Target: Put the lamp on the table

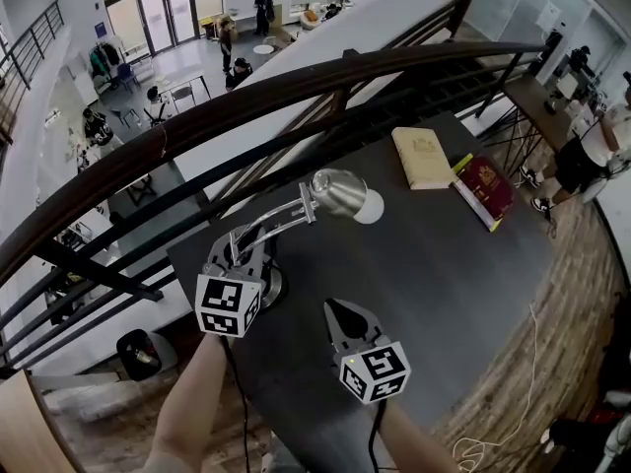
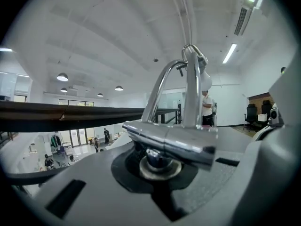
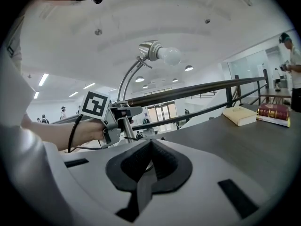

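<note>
Fingers (image 2: 89, 173) of the left gripper (image 1: 240, 259) are clamped shut on the lamp (image 1: 340, 193), low at the near-left corner of the worktop (image 1: 444, 274).
Its chrome base sits on or just above the dark surface (which, I cannot tell), with the bulb head leaning over the worktop. The right gripper (image 1: 343, 315) hovers just beside, fingers pressed together on nothing. The carry looks nearly done; what remains is settling the base flat and letting go.

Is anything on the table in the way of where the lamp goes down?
Nothing visible. The left tool grips the lamp at the near left corner of the table. The tan book and red book lie at the far edge, and the shut right tool is beside the lamp.
</note>
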`<state>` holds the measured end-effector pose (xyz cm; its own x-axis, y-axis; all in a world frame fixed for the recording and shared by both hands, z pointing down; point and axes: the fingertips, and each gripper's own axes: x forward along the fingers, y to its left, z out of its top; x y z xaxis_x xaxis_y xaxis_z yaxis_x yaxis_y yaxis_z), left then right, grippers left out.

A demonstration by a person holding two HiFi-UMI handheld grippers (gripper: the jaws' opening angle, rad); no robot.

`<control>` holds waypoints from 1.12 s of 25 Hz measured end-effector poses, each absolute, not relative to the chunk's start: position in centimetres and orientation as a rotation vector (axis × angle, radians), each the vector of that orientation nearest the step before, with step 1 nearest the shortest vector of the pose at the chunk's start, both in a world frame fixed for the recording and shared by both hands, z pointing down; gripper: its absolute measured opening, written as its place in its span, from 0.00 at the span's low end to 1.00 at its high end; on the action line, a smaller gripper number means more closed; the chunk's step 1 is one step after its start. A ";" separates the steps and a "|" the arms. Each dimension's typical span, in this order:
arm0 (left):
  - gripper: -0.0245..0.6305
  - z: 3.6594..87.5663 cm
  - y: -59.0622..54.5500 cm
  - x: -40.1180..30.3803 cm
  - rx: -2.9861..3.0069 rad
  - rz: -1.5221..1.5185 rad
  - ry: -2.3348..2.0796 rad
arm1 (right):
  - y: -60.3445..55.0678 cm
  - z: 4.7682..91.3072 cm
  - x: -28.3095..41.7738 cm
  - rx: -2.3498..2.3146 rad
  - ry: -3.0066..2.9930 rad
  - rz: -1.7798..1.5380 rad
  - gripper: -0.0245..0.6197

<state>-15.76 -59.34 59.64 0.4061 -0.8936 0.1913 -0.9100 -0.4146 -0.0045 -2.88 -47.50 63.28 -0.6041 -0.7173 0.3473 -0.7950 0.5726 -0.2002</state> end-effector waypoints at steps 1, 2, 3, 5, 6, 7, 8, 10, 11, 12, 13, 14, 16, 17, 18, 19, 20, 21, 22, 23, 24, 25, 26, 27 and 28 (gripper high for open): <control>0.04 59.6 -59.3 -15.8 2.549 0.252 -1.640 | -47.3 63.5 -3.0 1.254 -2.573 0.505 0.04; 0.04 59.6 -59.3 -15.8 2.551 0.250 -1.637 | -47.0 63.8 -3.1 1.249 -2.567 0.514 0.04; 0.04 59.6 -59.3 -15.8 2.556 0.242 -1.628 | -46.8 64.2 -3.1 1.246 -2.560 0.524 0.04; 0.04 59.6 -59.3 -15.5 2.581 0.218 -1.590 | -46.4 64.7 -3.1 1.245 -2.546 0.545 0.04; 0.05 59.6 -59.2 -15.3 2.598 0.207 -1.561 | -46.2 64.9 -3.1 1.245 -2.541 0.553 0.04; 0.07 59.6 -59.1 -15.1 2.613 0.201 -1.532 | -46.0 65.0 -3.1 1.244 -2.537 0.558 0.04; 0.09 59.6 -59.1 -15.0 2.624 0.201 -1.510 | -45.8 64.9 -3.1 1.243 -2.535 0.559 0.04; 0.12 59.7 -59.1 -15.0 2.636 0.219 -1.504 | -45.6 64.7 -3.1 1.242 -2.534 0.553 0.04; 0.16 59.9 -59.1 -15.1 2.638 0.236 -1.514 | -45.6 64.5 -3.1 1.243 -2.533 0.549 0.04; 0.23 60.3 -58.9 -15.0 2.638 0.258 -1.519 | -45.5 64.4 -3.0 1.244 -2.531 0.547 0.04; 0.27 60.9 -58.5 -14.9 2.635 0.284 -1.512 | -45.3 64.2 -2.9 1.246 -2.530 0.547 0.04; 0.30 61.7 -58.0 -14.8 2.630 0.308 -1.497 | -45.2 64.0 -2.8 1.249 -2.530 0.545 0.04; 0.36 62.7 -56.9 -14.8 2.620 0.336 -1.474 | -45.0 63.2 -2.7 1.253 -2.535 0.532 0.04; 0.39 62.8 -56.4 -14.9 2.614 0.337 -1.477 | -44.9 62.7 -2.6 1.256 -2.539 0.522 0.04; 0.41 62.8 -55.9 -15.1 2.606 0.331 -1.489 | -44.8 62.1 -2.4 1.262 -2.542 0.511 0.04; 0.41 62.6 -55.5 -15.4 2.593 0.321 -1.506 | -44.7 61.5 -2.1 1.271 -2.547 0.503 0.04; 0.41 62.4 -55.0 -15.8 2.578 0.315 -1.525 | -44.6 60.9 -1.8 1.283 -2.552 0.496 0.04; 0.41 62.2 -54.6 -16.2 2.567 0.321 -1.548 | -44.6 60.3 -1.4 1.295 -2.557 0.490 0.04; 0.41 62.0 -54.1 -16.7 2.559 0.334 -1.574 | -44.4 59.7 -1.1 1.307 -2.562 0.485 0.04; 0.41 61.5 -53.4 -17.0 2.553 0.343 -1.599 | -44.3 59.1 -0.7 1.318 -2.568 0.479 0.04; 0.41 60.9 -52.7 -17.3 2.546 0.342 -1.622 | -44.1 58.4 -0.4 1.327 -2.575 0.473 0.04; 0.41 60.1 -51.9 -17.6 2.537 0.331 -1.640 | -43.9 57.7 -0.1 1.335 -2.582 0.465 0.04; 0.41 59.3 -51.1 -17.7 2.527 0.318 -1.650 | -43.7 57.0 0.1 1.342 -2.590 0.456 0.04; 0.41 58.6 -50.2 -17.7 2.520 0.307 -1.652 | -43.5 56.2 0.3 1.348 -2.598 0.447 0.04; 0.41 57.9 -49.3 -17.5 2.516 0.295 -1.646 | -43.2 55.6 0.6 1.352 -2.605 0.438 0.04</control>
<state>-17.51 -49.26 57.87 0.3896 -0.8924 0.2276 -0.9159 -0.4013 -0.0056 0.56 -43.18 55.55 -0.5730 -0.7683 0.2853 -0.8194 0.5448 -0.1785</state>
